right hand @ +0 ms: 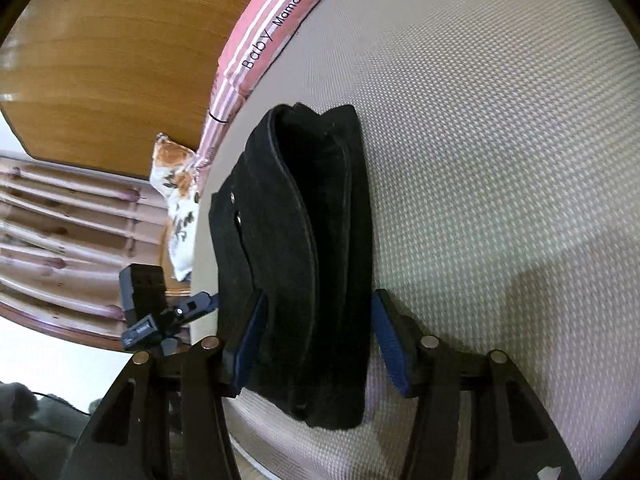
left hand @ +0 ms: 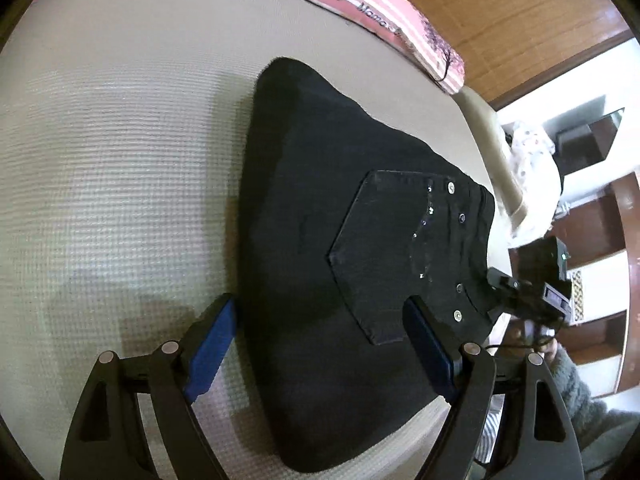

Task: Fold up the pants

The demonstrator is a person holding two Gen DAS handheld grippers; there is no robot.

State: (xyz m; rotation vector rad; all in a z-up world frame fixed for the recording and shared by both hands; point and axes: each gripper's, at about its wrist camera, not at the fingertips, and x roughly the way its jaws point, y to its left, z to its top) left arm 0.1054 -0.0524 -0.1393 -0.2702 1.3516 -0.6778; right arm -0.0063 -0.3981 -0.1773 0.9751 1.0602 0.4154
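Observation:
Black pants lie folded in a compact stack on a beige woven mat, back pocket and rivets facing up. My left gripper is open above the near end of the stack, its blue pads on either side, holding nothing. In the right wrist view the folded pants show their layered edge. My right gripper is open and straddles the near end of the stack, holding nothing. The other gripper shows at the mat's left edge, and in the left wrist view at the right.
A pink striped cushion with "Baby Mama's" lettering borders the far edge of the mat; it also shows in the right wrist view. Wooden floor, a floral cloth and wooden shelves lie beyond the mat.

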